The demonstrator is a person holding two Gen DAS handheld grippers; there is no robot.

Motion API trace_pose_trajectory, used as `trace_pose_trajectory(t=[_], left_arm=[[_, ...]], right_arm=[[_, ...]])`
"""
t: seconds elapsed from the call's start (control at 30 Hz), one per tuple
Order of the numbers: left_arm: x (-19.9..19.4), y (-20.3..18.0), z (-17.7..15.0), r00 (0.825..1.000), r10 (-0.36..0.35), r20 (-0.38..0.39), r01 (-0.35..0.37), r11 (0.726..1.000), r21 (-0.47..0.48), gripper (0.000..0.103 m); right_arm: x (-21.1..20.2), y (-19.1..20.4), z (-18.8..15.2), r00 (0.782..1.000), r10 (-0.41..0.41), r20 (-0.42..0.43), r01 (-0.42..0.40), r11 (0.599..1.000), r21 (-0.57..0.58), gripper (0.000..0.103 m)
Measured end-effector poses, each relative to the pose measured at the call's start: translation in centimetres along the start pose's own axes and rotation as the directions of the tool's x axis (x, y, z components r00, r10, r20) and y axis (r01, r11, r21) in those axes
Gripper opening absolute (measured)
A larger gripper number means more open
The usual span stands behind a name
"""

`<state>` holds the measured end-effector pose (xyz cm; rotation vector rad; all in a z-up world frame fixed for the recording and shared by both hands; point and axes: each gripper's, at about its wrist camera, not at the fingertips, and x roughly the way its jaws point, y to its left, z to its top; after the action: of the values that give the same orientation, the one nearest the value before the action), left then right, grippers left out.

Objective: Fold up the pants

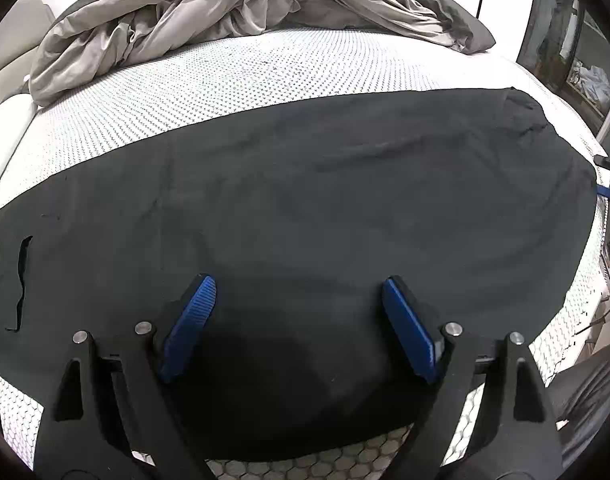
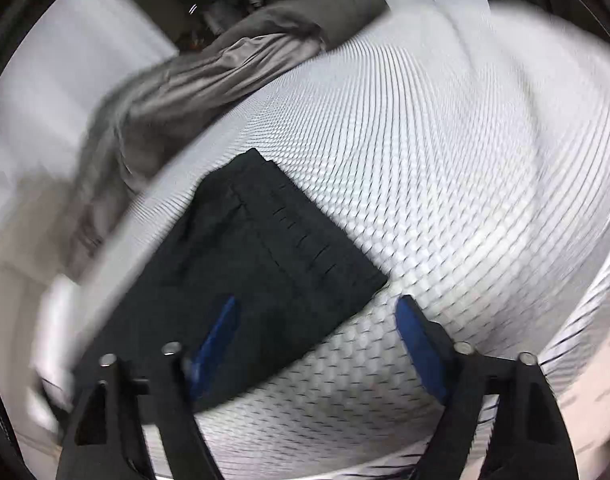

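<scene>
On a bed, a pair of black pants (image 1: 305, 200) lies spread flat across a white mattress (image 1: 185, 80) covered in a fine dotted, honeycomb-like pattern. At the far end of the bed sits a rumpled heap of grey-beige duvet (image 1: 225, 8), well apart from the pants.

Seen from the left wrist camera, the left gripper (image 1: 299, 292) hangs over the near part of the dark cloth. Its two blue ribbed pads (image 1: 193, 320) stand wide apart, released, and nothing is pinched between them; only the flat fabric shows in the gap. Whether the fingertips touch the cloth cannot be told. A small slit or pocket opening shows near the left edge of the pants.

Seen from the right wrist camera, which is smeared by motion blur, the right gripper (image 2: 317, 308) is spread wide as well, grasping nothing. One blue pad (image 2: 217, 336) lies over a squared end of the pants (image 2: 265, 248), which has a band with a row of short stitched marks. The other pad is over bare mattress (image 2: 445, 180), just beyond that corner. The duvet (image 2: 209, 76) lies further back.
</scene>
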<state>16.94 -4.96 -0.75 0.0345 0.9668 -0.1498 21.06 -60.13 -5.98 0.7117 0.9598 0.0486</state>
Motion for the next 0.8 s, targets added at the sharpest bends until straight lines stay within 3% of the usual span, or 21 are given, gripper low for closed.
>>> trace_pose_trajectory(t=[0.07, 0.13, 0.17, 0.27, 0.37, 0.47, 0.53, 0.6, 0.67, 0.73, 0.8], left_arm=[[0.3, -0.3, 0.4, 1.000, 0.002, -0.001, -0.002, 1.000, 0.001, 0.084], [0.5, -0.5, 0.5, 1.000, 0.005, 0.000, -0.005, 1.000, 0.004, 0.084], [0.5, -0.6, 0.6, 1.000, 0.008, 0.001, -0.008, 1.000, 0.005, 0.084], [0.6, -0.4, 0.5, 1.000, 0.002, 0.000, -0.002, 1.000, 0.004, 0.084], [0.7, -0.3, 0.5, 1.000, 0.008, -0.003, -0.008, 1.000, -0.002, 0.085], [0.8, -0.4, 0.8, 1.000, 0.013, -0.005, -0.013, 1.000, 0.000, 0.085], [0.6, -0.4, 1.1, 1.000, 0.022, 0.002, -0.022, 1.000, -0.015, 0.085], [0.5, -0.4, 1.8, 0.999, 0.015, 0.033, -0.014, 0.999, -0.033, 0.085], [0.0, -1.4, 2.3, 0.998, -0.028, 0.054, 0.030, 0.999, -0.032, 0.085], [-0.1, -3.0, 2.6, 0.996, -0.070, 0.056, 0.070, 0.998, -0.007, 0.085], [0.3, -5.0, 2.7, 0.994, -0.095, 0.049, 0.093, 0.995, 0.038, 0.085]], right_arm=[[1.4, -0.7, 0.3, 0.997, 0.077, 0.007, -0.077, 0.995, 0.066, 0.071], [2.7, -0.6, 0.5, 0.992, 0.114, 0.053, -0.119, 0.987, 0.107, 0.048], [3.3, -0.4, 0.8, 0.993, 0.102, 0.066, -0.109, 0.988, 0.113, 0.030], [3.6, 1.0, 1.6, 0.985, 0.075, 0.153, -0.093, 0.989, 0.113, 0.017], [3.3, 2.2, 2.8, 0.984, 0.059, 0.171, -0.077, 0.992, 0.101, 0.016], [5.2, 1.8, 2.2, 0.995, -0.059, 0.082, 0.053, 0.996, 0.072, 0.025], [5.4, 1.8, 2.6, 0.997, -0.045, 0.069, 0.042, 0.998, 0.042, 0.027], [3.6, 3.0, 2.6, 0.988, -0.104, 0.113, 0.104, 0.995, -0.002, 0.035], [0.8, 5.2, 1.6, 0.958, -0.185, 0.217, 0.205, 0.976, -0.076, 0.037], [-0.8, 8.4, 0.6, 0.948, -0.163, 0.272, 0.214, 0.962, -0.172, 0.044], [-0.6, 12.3, -0.7, 0.957, -0.087, 0.275, 0.170, 0.941, -0.292, 0.045]])
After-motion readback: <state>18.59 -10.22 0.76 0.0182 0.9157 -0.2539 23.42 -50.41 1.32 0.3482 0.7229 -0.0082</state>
